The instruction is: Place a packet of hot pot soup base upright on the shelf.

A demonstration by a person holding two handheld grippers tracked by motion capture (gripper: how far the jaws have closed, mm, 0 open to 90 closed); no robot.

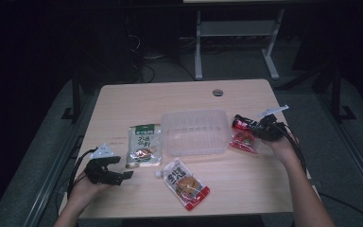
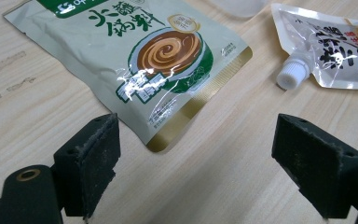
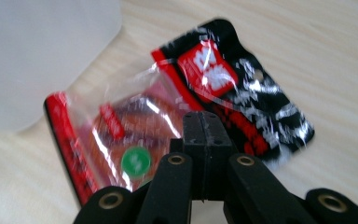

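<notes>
A: How is the left gripper (image 1: 116, 174) posed?
B: Low at the near left of the table (image 1: 246, 187), forearm coming in from below, jaws spread wide with nothing between them. The green sauce pouch (image 2: 135, 56) lies just ahead of them; it carries Chinese lettering I can't read and a brown swirl picture. A spouted pouch (image 2: 328, 44) lies further right.
A: And the middle of the table?
B: A clear plastic tub (image 1: 194, 131).
A: The right gripper (image 3: 204, 133)?
B: At the right edge, jaws pressed together on the edge of the red-and-black snack packet (image 3: 223, 95), just beside the tub. Its print is blurred; a green round sticker shows.
</notes>
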